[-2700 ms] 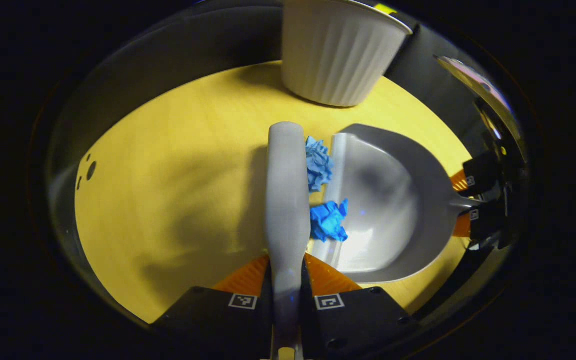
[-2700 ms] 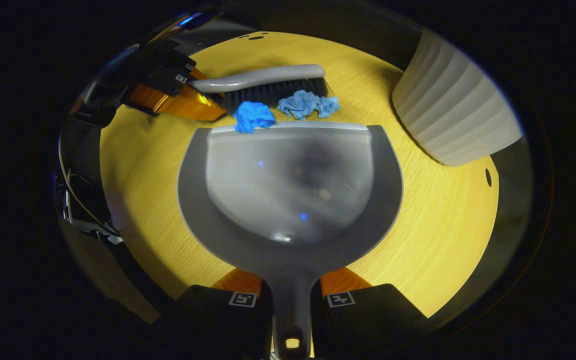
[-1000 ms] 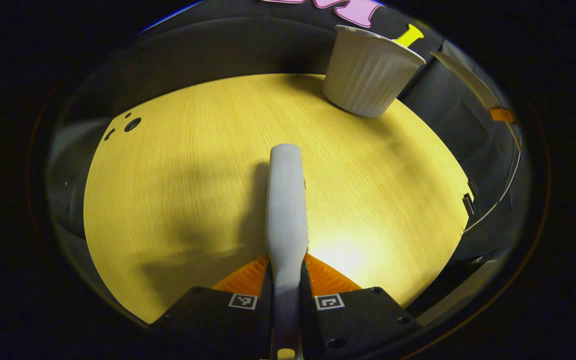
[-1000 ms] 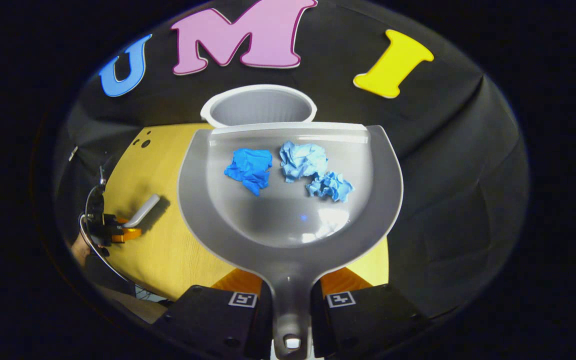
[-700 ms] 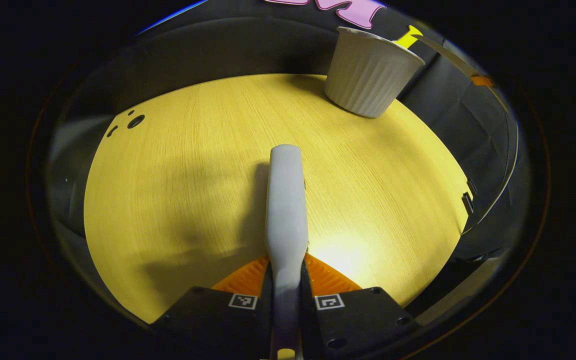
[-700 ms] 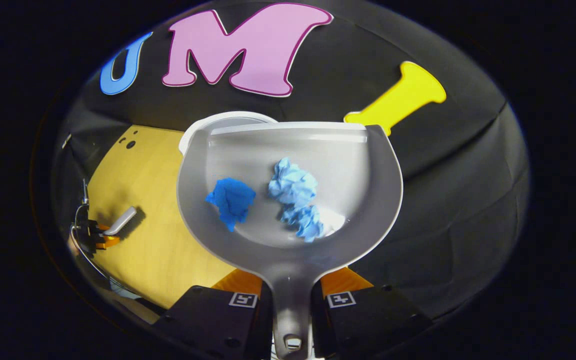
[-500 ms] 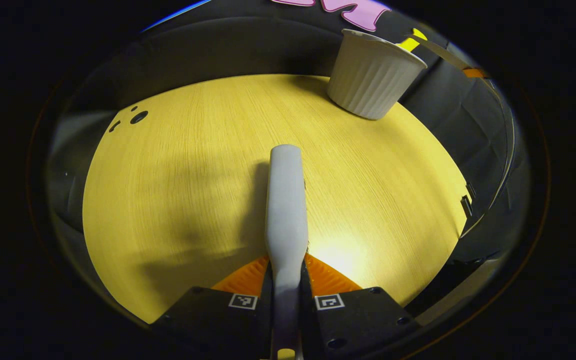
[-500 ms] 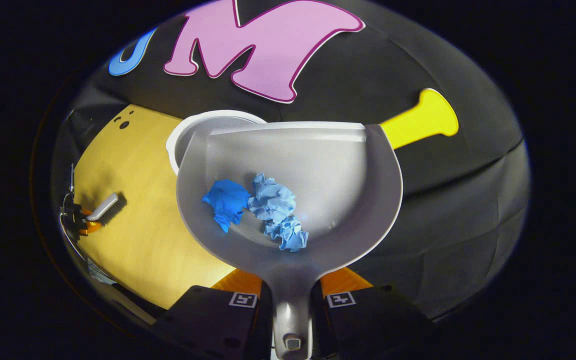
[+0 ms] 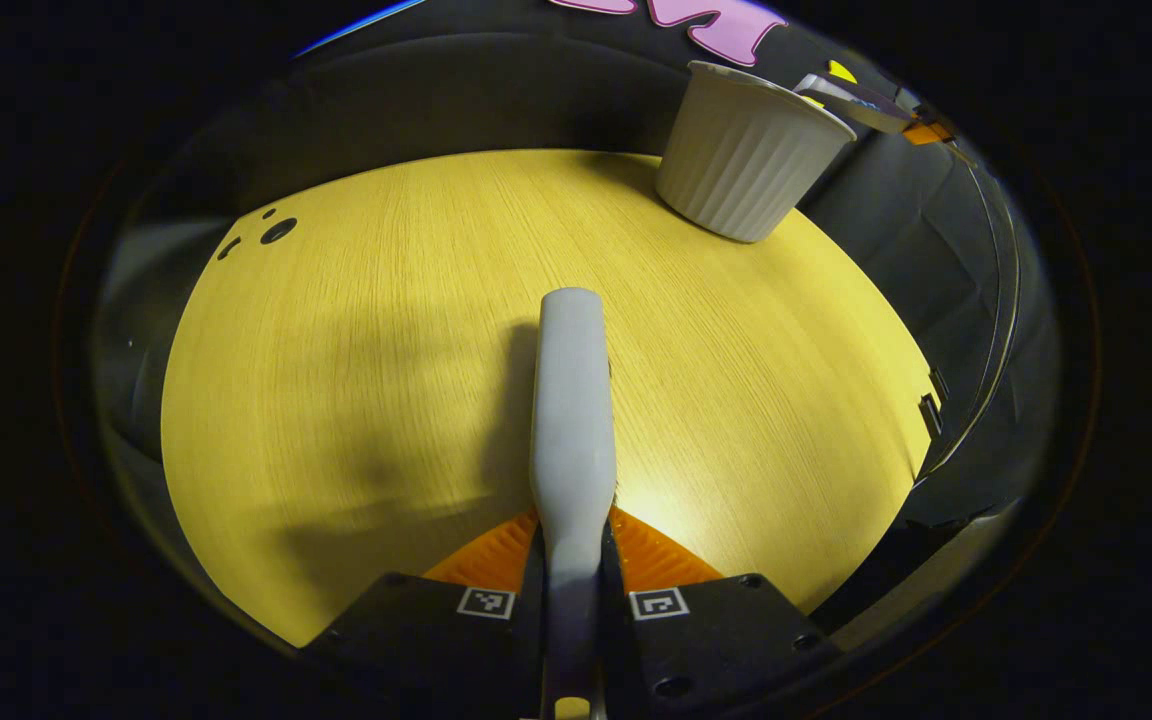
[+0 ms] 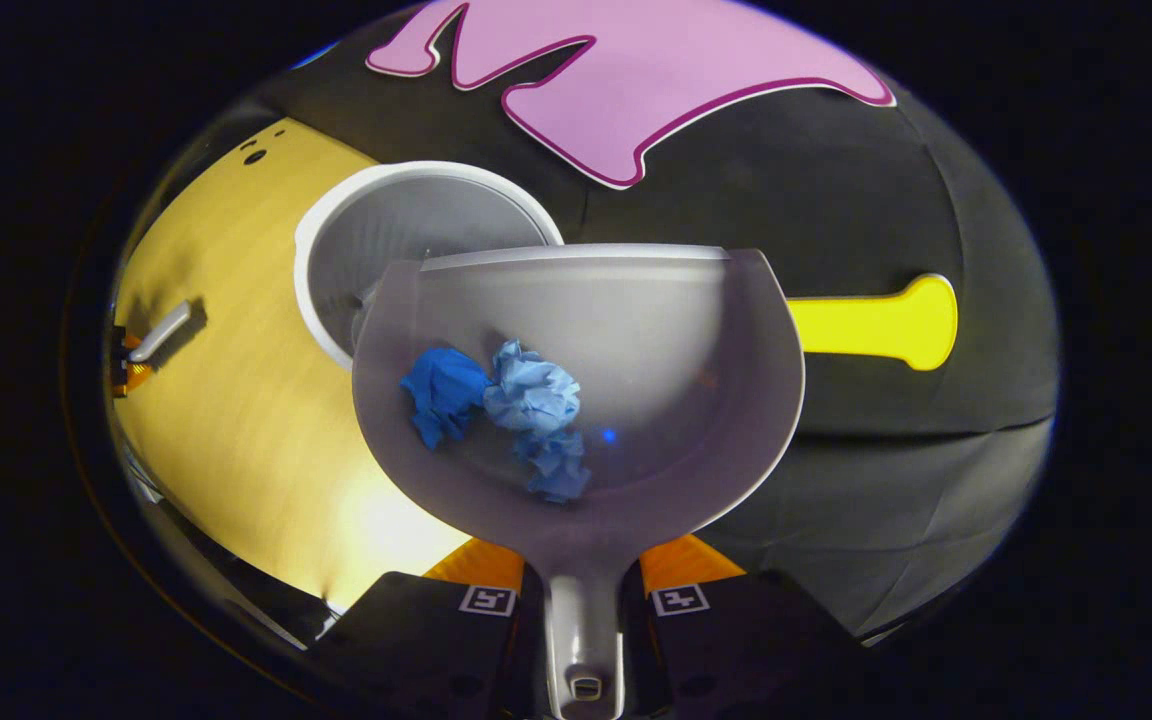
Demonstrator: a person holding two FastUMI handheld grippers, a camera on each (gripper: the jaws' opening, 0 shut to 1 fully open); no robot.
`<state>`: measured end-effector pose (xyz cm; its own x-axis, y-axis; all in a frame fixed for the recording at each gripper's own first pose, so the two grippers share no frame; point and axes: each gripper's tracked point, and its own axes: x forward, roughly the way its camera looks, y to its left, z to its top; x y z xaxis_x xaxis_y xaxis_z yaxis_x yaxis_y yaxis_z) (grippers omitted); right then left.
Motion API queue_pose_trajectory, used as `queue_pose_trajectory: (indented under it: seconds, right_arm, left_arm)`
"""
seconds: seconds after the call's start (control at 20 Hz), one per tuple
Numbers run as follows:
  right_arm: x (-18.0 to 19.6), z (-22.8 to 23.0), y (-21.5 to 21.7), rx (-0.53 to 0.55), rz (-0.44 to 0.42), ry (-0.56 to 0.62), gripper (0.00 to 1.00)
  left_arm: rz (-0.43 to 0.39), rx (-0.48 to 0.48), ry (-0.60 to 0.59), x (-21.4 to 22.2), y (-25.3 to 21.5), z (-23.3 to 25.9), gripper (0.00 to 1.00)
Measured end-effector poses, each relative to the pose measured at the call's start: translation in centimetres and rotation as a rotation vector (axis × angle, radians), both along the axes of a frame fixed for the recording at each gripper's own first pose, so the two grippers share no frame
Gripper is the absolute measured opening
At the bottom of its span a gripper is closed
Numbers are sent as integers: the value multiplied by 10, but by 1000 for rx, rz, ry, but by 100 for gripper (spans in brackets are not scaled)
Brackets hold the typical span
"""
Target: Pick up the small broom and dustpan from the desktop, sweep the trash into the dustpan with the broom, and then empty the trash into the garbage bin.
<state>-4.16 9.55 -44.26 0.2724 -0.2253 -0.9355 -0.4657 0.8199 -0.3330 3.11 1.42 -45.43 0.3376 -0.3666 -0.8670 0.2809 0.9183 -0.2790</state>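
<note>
We hold the grey plastic dustpan [image 10: 636, 330] by its handle, the right gripper [image 10: 584, 600] clamped on it with both fingers pressing the stem, so the pan rides level enough to keep its load. Three crumpled blue paper balls [image 10: 506, 405] sit bunched toward the rear left of the pan, near the handle end, which we judge keeps them from spilling before the pan is over its target. The pan's front lip hangs beside and partly over the open mouth of the white ribbed plastic garbage bin [image 10: 386, 250], which stands at the far edge of the yellow wooden desktop [image 10: 236, 420]; we read this as lining up for the tip.

Our left gripper [image 9: 574, 560] is closed on the handle of the small grey broom [image 9: 570, 400], holding it low over the desktop [image 9: 356, 330], well apart from the bin [image 9: 741, 160], out of the pan's way. Sweeping looks finished; emptying remains.
</note>
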Motion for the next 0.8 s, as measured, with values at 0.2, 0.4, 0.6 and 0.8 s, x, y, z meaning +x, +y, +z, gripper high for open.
queue_pose_trajectory:
  seconds: [0.2, 0.4, 0.6, 0.8]
  right_arm:
    - [0, 2, -3, -23, 29, 35, 34]
    - [2, 6, -11, -110, 145, 120, 34]
    - [8, 4, -6, -139, 198, 136, 34]
    - [16, 4, -2, -159, 237, 146, 34]
  left_arm:
    - [9, -5, 3, -1, 2, -2, 28]
    - [13, -5, 2, -2, 3, -3, 28]
    - [17, -11, 4, -3, 3, -4, 28]
    - [20, -14, 6, -3, 3, -5, 27]
